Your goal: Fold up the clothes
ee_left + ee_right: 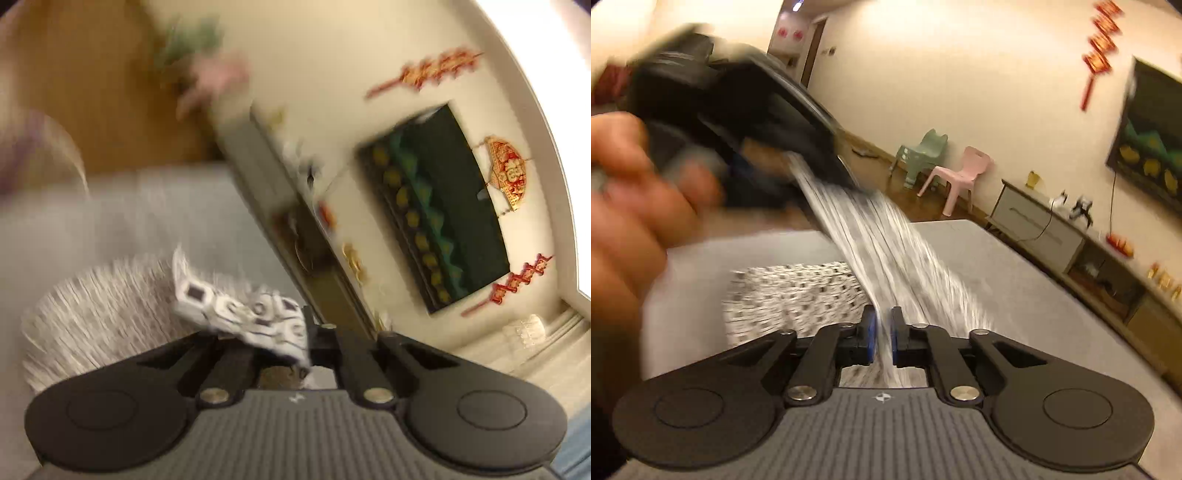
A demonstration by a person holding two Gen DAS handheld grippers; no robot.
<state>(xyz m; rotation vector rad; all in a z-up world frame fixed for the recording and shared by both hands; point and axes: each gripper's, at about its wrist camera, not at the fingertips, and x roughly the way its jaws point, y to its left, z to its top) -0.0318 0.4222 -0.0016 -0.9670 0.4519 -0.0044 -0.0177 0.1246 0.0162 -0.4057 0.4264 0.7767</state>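
**Grey table, patterned cloth pulled up**

Grey table fills the room's middle, with a long cabinet by the wall. On it lies the black-and-white cloth. One blurry strip rises to the left gripper, whose fingers are pressed together on it. The right gripper has a small gap, with the cloth running through it.
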